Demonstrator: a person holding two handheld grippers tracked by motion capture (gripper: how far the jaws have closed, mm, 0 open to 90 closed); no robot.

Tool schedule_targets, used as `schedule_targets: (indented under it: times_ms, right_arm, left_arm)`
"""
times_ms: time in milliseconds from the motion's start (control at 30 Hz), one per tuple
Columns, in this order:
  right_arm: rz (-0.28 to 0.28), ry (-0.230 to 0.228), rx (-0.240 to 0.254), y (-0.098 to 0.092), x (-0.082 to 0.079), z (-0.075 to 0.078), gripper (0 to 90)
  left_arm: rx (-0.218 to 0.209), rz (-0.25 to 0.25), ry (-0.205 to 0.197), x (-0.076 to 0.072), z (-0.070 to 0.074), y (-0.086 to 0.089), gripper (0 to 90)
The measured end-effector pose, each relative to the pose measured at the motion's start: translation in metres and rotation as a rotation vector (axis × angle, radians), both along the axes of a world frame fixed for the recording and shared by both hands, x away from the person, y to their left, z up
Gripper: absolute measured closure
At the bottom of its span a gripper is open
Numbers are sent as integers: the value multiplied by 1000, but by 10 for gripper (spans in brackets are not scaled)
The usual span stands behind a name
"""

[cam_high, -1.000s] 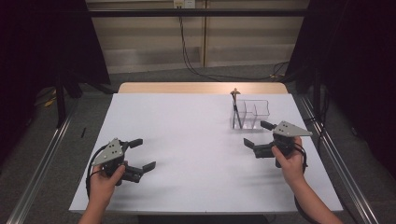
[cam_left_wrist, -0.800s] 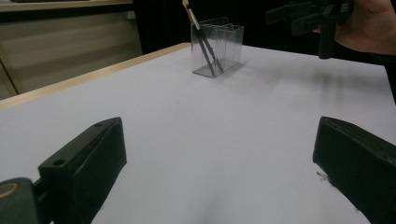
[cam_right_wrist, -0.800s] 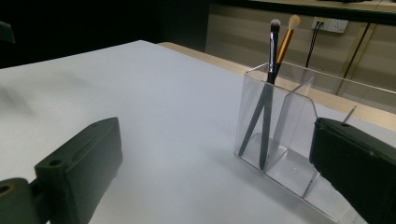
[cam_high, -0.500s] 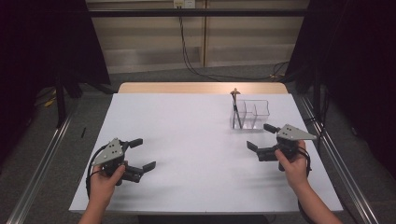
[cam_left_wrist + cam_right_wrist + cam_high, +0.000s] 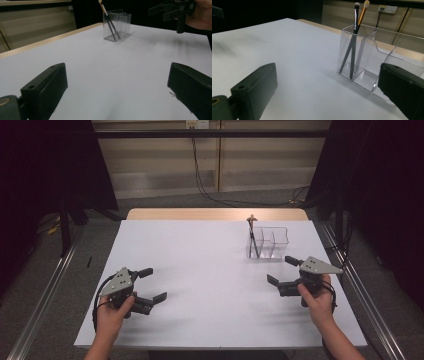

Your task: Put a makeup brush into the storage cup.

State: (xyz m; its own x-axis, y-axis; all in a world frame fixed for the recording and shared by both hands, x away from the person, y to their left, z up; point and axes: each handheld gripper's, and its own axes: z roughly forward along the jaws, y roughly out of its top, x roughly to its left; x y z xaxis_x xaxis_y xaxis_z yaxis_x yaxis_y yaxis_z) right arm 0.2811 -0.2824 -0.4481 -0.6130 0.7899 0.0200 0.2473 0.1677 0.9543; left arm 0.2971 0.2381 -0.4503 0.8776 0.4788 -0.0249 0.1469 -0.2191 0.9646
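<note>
From the high view, the left gripper (image 5: 152,284) and right gripper (image 5: 282,270) are seen spread and empty; the clear plastic compartmented organiser (image 5: 269,242), holding two slim makeup brushes (image 5: 253,239), is found just beyond the right one.

In the left gripper view, the organiser (image 5: 117,24) is seen far ahead between the wide jaws.

In the right gripper view, it (image 5: 372,57) is seen near, towards the right jaw.

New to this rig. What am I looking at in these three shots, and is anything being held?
No robot arm here: a person holds a two-jaw hand tool in each hand. The high view looks down on the white table from the person's side, with the left gripper at left and the right gripper at right. The other two shots come from cameras riding on the grippers; the black blocks at the bottom are each gripper's own jaws, standing wide apart. On the table stands a clear organizer with compartments; two makeup brushes lean in one end compartment, handles down. In the left gripper view the right gripper also appears, top right. Both grippers are open and hold nothing; the right one is nearer the organizer.
</note>
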Motion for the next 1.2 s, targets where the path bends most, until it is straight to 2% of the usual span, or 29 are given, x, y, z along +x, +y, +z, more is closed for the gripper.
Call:
schedule_targets:
  times_ms: [400,800,1200]
  right_arm:
    - [-4,28,0,-7,-9,-5,20]
    - [0,33,-15,-10,-17,-7,20]
    - [-11,35,-8,-15,-25,-6,20]
  left_arm:
    - [-1,-2,2,1,0,-1,28]
    - [-6,1,3,2,-1,-1,28]
    - [-5,2,0,3,-1,-1,27]
